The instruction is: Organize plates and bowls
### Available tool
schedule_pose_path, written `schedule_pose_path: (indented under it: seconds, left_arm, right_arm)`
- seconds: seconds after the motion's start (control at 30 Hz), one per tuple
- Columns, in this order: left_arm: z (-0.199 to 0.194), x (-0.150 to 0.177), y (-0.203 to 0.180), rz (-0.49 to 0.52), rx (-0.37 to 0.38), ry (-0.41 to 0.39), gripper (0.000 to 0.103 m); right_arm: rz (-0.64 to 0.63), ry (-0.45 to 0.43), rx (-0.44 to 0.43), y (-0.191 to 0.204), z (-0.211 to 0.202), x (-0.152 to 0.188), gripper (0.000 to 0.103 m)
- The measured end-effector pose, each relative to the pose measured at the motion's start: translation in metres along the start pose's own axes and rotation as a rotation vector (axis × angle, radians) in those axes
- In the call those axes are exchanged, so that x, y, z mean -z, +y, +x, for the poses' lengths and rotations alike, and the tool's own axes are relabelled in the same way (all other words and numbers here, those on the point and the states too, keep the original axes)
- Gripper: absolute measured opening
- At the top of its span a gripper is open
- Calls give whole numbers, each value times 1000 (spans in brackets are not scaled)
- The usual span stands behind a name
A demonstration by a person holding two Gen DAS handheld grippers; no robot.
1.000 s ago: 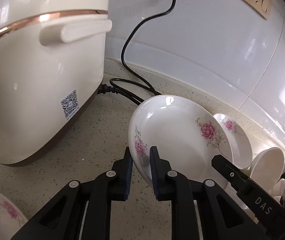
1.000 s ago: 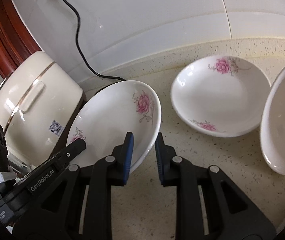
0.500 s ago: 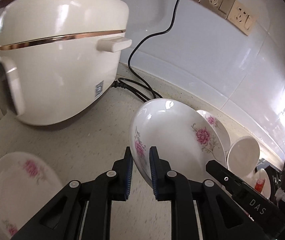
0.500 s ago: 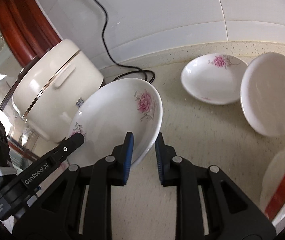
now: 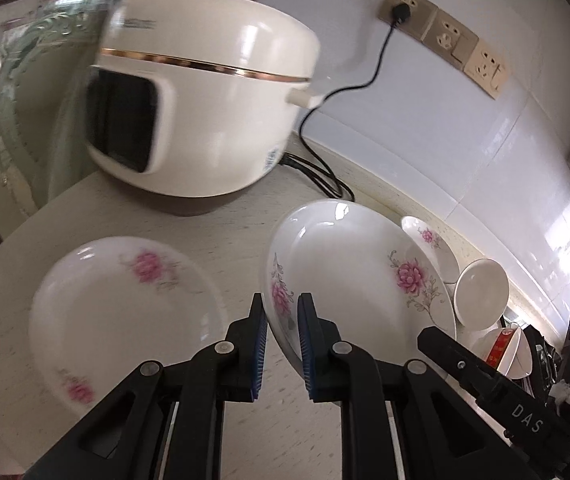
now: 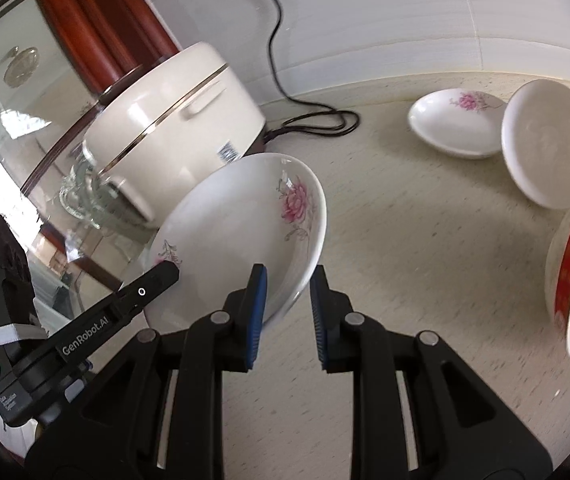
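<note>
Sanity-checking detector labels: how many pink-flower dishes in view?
3. One gripped by the left gripper and right gripper; one flat on the counter in front of the rice cooker; one farther back beside a plain white dish. Others may be hidden.

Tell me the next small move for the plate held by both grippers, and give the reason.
Probably swing the held plate left and lower it onto the matching flowered plate lying flat on the counter. The left gripper and right gripper each clamp a rim edge, the plate is tilted in the air, and that flat plate looks like the stack's base.
</note>
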State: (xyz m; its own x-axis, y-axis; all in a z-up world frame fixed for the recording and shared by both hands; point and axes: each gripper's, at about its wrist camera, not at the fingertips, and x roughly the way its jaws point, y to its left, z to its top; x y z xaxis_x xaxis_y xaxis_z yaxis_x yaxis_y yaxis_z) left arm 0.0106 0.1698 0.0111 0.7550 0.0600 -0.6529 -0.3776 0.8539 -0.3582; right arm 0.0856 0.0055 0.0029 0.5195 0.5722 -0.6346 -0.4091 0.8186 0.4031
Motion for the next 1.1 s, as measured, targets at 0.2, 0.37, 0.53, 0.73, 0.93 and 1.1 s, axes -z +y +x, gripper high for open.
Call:
schedule_pose_path:
  seconds: [0.2,0.37,0.53,0.73,0.93,1.1]
  left_arm:
    - [-24,9,27,-37,-28,-14,16]
    - [-39,13,50,-75,-50,-15,16]
    - [-49,16,70,-117,-78,-10,16]
    - [-47,20,87,-175,-107,15,16]
    - [-49,22,100,-210,-127,32,16]
    - [-45,25,109,-232,-139,44,16]
  right_arm:
    - [-33,36,-33,27,5,14,25]
    - [-50,71,-61,45,14,22,25]
    - [-83,101,-70,64,24,29,26]
    - [-108,150,-83,78,37,34,27]
    - [-117,198,-91,86,51,39,27]
    - [-128,226,-86,94,58,43,29]
